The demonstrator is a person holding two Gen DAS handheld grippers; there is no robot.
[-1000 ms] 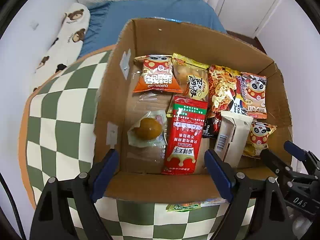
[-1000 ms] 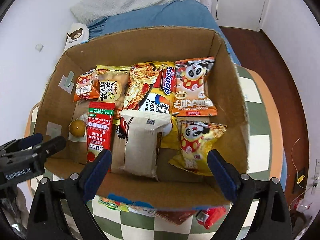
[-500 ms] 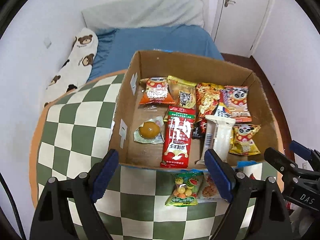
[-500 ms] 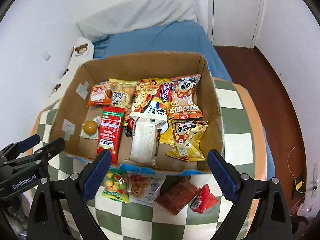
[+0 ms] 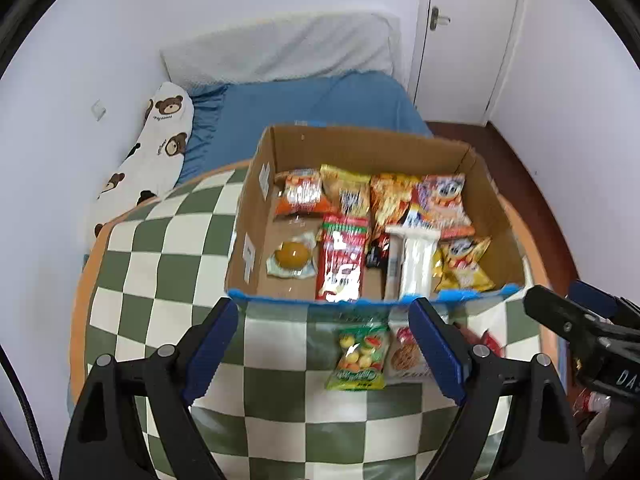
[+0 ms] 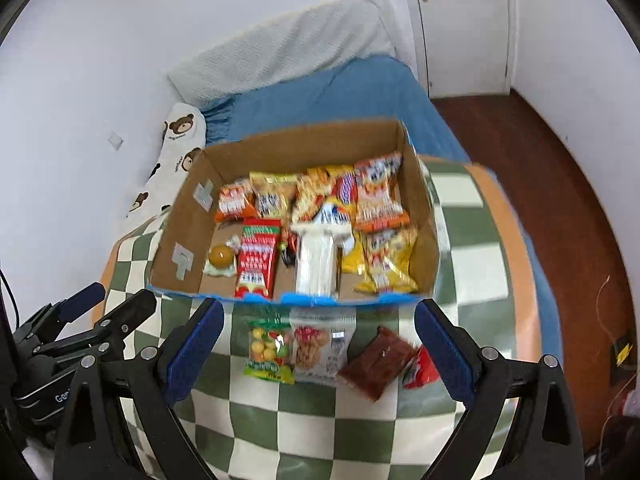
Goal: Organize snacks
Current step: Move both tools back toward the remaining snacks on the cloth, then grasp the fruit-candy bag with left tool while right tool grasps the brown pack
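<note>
White walls, a closed door (image 5: 468, 40) and a bed (image 5: 312, 108) with a blue cover and a bear-print pillow (image 5: 152, 148) frame the far side of the room. Nearer stands a tabletop (image 5: 160, 264) under a green-and-white checked cloth, and on it an open cardboard box (image 5: 496, 220) with a blue-edged near rim.

Most snacks already lie flat in the box, side by side: orange and yellow packets along the far wall, a red packet (image 5: 340, 260), a long white packet (image 5: 412, 260) and a small round sweet in clear wrap (image 5: 292, 256) closer in. Laid in rows like that, each stays visible and the floor of the box fills evenly.

Four items wait outside, on the cloth just near of the rim: a fruit-candy bag (image 6: 268, 348), a biscuit packet (image 6: 320, 348), a dark red-brown pouch (image 6: 376, 360) and a small red wrapper (image 6: 420, 364) at the right. They look like what remains to be sorted.

The left claw (image 5: 324, 352) has its jaws apart and grips nothing; it hangs above the cloth with the candy bag between its fingers in view. The right claw (image 6: 316, 352) is likewise spread and empty, above the same row. Both look pulled back from the box, probably to take in the leftovers before choosing one.
</note>
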